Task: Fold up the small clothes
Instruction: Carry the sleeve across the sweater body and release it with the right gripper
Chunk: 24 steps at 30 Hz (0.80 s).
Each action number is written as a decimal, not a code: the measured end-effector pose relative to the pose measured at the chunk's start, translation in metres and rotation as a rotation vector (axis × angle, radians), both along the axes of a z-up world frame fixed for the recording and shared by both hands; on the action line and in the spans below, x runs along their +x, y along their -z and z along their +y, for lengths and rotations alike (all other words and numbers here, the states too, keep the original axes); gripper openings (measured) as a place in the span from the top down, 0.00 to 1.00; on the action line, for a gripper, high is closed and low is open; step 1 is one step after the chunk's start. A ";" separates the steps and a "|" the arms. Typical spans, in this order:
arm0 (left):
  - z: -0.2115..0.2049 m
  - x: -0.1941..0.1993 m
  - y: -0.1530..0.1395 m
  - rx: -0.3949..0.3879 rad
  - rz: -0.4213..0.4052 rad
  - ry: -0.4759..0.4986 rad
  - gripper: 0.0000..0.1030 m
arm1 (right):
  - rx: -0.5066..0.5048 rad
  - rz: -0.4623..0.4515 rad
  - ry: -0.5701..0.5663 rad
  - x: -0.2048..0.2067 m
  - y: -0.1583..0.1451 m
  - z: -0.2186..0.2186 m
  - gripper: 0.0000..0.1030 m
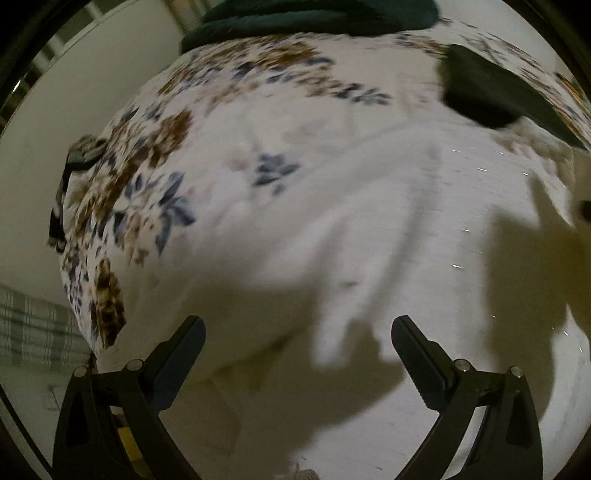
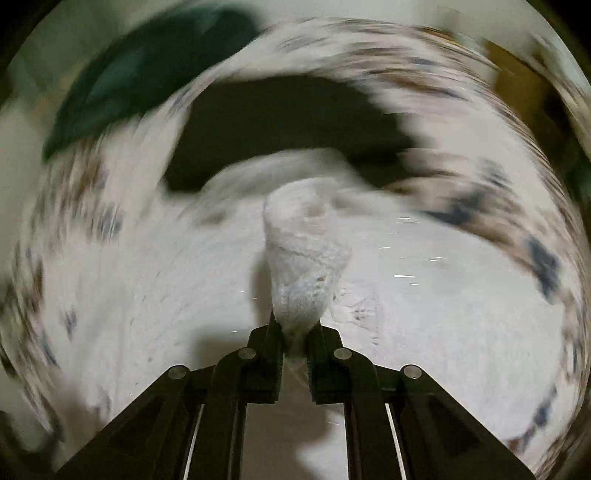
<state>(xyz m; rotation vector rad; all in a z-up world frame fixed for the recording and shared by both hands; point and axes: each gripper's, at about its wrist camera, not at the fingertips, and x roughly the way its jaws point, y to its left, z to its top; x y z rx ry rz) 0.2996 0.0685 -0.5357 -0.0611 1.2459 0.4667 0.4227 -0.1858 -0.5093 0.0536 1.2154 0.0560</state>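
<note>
White knit garment (image 2: 306, 254), small, lay spread on a bed with a floral sheet (image 1: 155, 155); one bunched edge of it was pinched in the right tool (image 2: 295, 332), whose two sides were pressed together on the fabric. That edge stood up off the bed in a twisted cone in the right wrist view. Rest of the garment (image 1: 424, 221) lay flat and wrinkled in front of the left tool (image 1: 298, 332), which hung over it spread wide, holding nothing. Whether the left tool touched the cloth could not be told.

Heavy swirl blur in the right wrist view, so that tool was likely mid-swing. Judged step: fold in progress, lifted edge being carried over the flat part. Not clear which part of the garment was held, sleeve or hem.

Dark green cloth (image 1: 314, 18) sat at the far end of the bed, a black item (image 1: 480, 92) just beyond the white garment; both well clear of the tools.

Next move probably called for laying the held edge down across the body, keeping it aligned, then releasing. Left tool looked free to pin the flat part or take the opposite corner. Risk: knit dragging and bunching instead of creasing cleanly.
</note>
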 end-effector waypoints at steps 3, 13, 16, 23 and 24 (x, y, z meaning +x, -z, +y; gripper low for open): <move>0.021 -0.001 0.005 -0.009 0.000 -0.038 0.00 | -0.074 -0.015 -0.159 0.006 0.021 0.090 0.90; 0.060 0.007 0.009 -0.039 -0.021 -0.075 0.00 | -0.095 0.059 -0.176 0.024 0.050 0.182 0.90; 0.065 0.010 0.006 -0.046 -0.027 -0.068 0.00 | -0.023 0.107 -0.149 0.030 0.048 0.172 0.83; 0.068 0.018 -0.012 -0.083 -0.051 -0.033 0.00 | 0.387 0.122 0.099 0.013 0.008 0.076 0.31; 0.070 0.017 -0.016 -0.094 -0.049 -0.033 0.00 | 0.390 0.120 0.143 0.007 0.006 0.058 0.31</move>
